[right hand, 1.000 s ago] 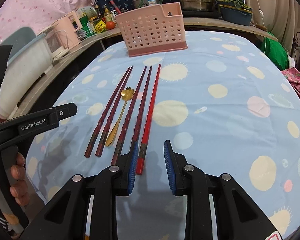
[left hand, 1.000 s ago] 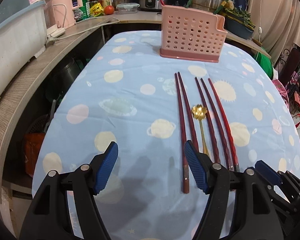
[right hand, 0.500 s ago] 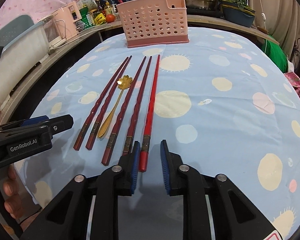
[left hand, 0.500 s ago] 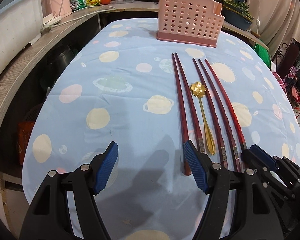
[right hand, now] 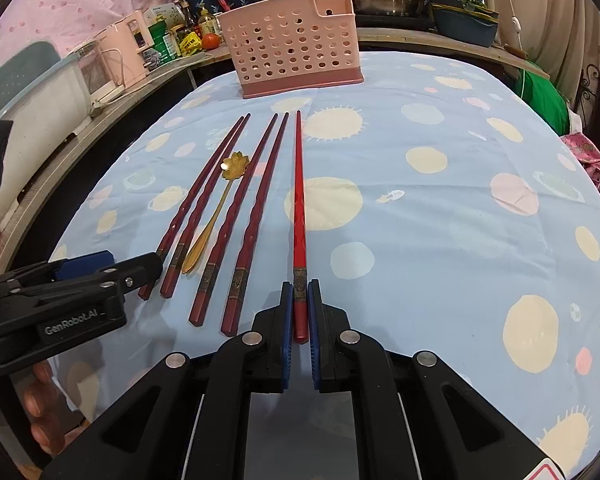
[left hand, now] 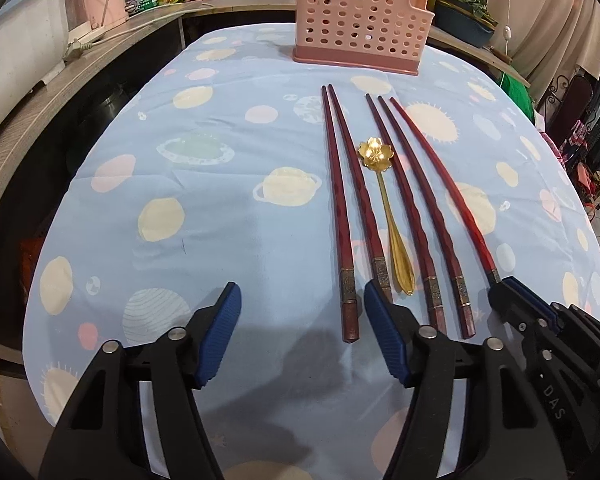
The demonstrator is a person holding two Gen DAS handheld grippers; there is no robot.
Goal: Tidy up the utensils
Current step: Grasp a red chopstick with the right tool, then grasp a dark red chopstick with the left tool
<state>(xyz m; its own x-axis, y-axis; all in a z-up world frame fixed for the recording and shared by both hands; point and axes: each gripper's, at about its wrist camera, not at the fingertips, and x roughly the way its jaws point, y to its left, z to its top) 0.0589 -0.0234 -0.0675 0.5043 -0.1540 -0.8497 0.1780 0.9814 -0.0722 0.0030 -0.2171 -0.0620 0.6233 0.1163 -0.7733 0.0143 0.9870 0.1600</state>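
We list: our right gripper (right hand: 300, 320), jaws just closed, clamping the bright red chopstick (right hand: 299, 200); our left gripper (left hand: 300, 332), jaws narrowing yet apart, straddling the leftmost dark chopstick (left hand: 342, 220).

**Hidden and cropped parts of the scene**

The butt end of the bright red chopstick (right hand: 299, 240) is covered by the blue pads of the right gripper (right hand: 300, 308). In the left wrist view the end of one dark chopstick (left hand: 365, 200) is hidden behind a finger of the left gripper (left hand: 300, 332). The inside of the pink basket (right hand: 296, 46) cannot be seen. The labels on the counter jars (right hand: 180, 36) are too small to be read, and the hand (right hand: 40, 408) is cut off by the picture's edge.
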